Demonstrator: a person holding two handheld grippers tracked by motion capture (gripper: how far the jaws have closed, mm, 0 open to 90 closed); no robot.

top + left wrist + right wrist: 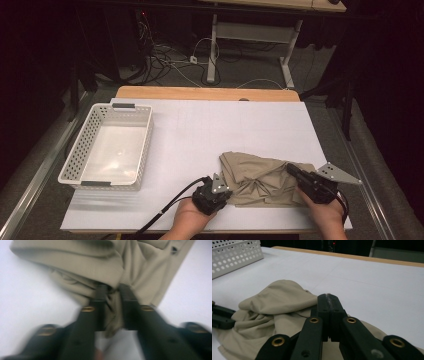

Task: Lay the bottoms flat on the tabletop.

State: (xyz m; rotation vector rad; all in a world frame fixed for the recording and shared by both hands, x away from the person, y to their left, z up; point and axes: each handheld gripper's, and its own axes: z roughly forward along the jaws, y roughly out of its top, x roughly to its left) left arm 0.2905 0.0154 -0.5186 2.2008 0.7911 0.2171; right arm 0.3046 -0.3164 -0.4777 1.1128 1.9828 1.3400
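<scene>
No legible brand, label or writing appears on any item. The white perforated basket (107, 146) stands at the table's (240, 125) left side and holds nothing. The beige cloth (262, 177) lies crumpled at the near edge, well apart from the basket. The left gripper (113, 291) pinches a fold of cloth. The right gripper (328, 301) rests over the cloth, jaws pressed together; whether fabric sits between them cannot be determined.

A white-topped table (225, 125) carries a white perforated basket (107, 146) and a crumpled beige cloth (260, 177)
</scene>
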